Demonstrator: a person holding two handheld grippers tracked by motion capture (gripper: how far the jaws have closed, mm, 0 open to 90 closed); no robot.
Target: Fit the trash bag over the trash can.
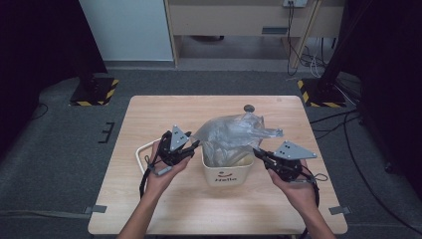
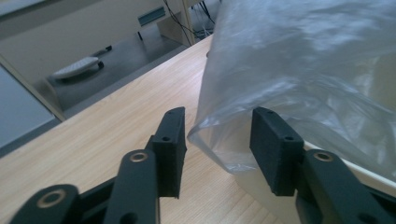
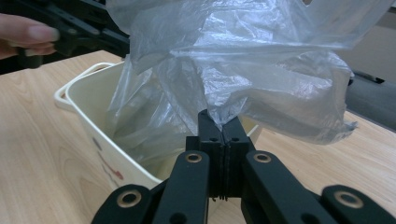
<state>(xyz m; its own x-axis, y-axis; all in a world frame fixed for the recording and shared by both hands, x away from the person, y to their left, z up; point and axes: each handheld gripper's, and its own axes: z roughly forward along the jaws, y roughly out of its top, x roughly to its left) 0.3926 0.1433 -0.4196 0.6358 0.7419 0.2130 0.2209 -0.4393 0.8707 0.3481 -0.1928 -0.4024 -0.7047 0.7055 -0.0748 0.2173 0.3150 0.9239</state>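
Plastic bag [image 1: 234, 132] billows over bin [image 1: 226, 174]; right gripper [image 1: 260, 154] fingers pinch it, left gripper [image 1: 195, 145] fingers spread.

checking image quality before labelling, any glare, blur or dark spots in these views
High view: dim, black at both sides, soft throughout; the plastic bag in the bin is the brightest thing. Left gripper view: the bag shows pale sheen at upper right, and the floor behind is soft. Right gripper view: the right gripper, shut on the bag, is sharp; the fingers at upper left are blurred.
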